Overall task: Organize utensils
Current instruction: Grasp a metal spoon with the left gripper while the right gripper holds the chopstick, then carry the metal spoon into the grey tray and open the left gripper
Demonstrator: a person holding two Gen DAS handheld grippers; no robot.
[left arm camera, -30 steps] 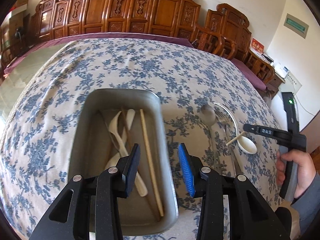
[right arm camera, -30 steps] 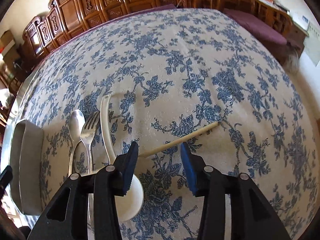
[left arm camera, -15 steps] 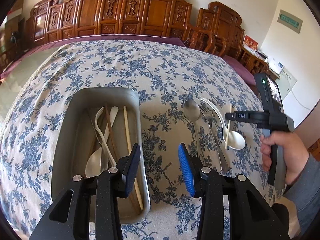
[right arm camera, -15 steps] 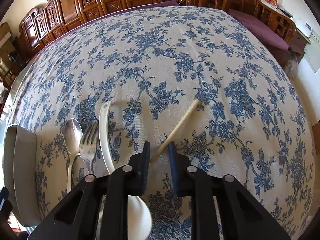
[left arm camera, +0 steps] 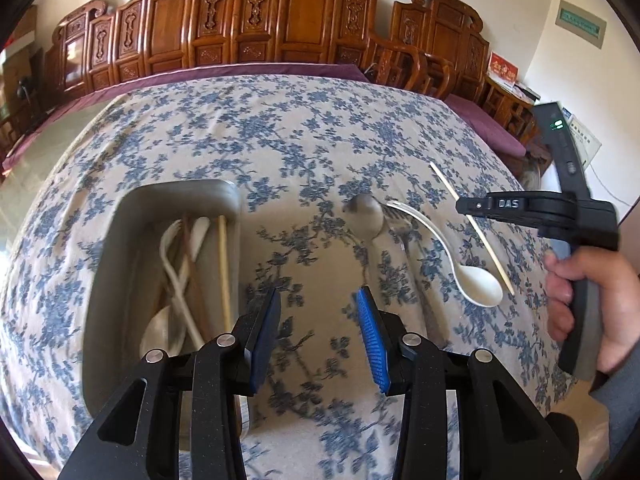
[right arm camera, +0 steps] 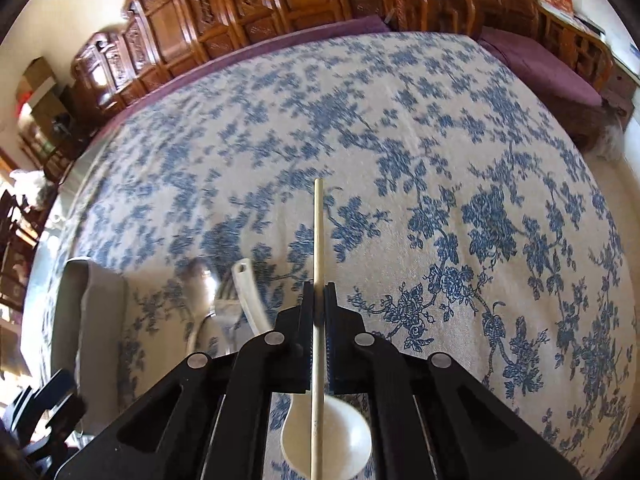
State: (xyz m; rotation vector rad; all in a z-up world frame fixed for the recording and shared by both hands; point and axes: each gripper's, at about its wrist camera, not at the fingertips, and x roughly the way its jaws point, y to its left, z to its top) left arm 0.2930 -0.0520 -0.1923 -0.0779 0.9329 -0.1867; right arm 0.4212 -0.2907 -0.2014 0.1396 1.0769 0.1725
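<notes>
1. R gripper [right arm camera: 316, 300] is clenched on the chopstick [right arm camera: 318, 240]. Grip sits near mid-length, so the stick pokes out ahead of the jaws and back under them.
2. Chopstick is off the cloth [right arm camera: 440, 160], above the white spoon [right arm camera: 326, 436]. Tray [left arm camera: 176, 196] lies well apart, across the spoon [left arm camera: 366, 216] and fork [left arm camera: 400, 226].
3. Risk: thin round stick betw. flat pads can pivot or slip out on a fast swing; prob. lands back on the cloth.
4. Risk: the rear end may clip the white spoon [left arm camera: 476, 280] if the hand dips, knocking it about.
5. Risk: a long stick crossing to the tray can catch the rim or bounce off what's already inside if not lined up w/ its length.
6. L gripper [left arm camera: 318, 328] is released, nothing betw. its pads, over bare cloth beside the tray; could get in the R's way.
7. Vs. 1 s ago: R jaws were apart around a stick lying on the cloth; now shut and lifted, stick pointing fwd.
8. L view then was over the tray; now shifted right.
</notes>
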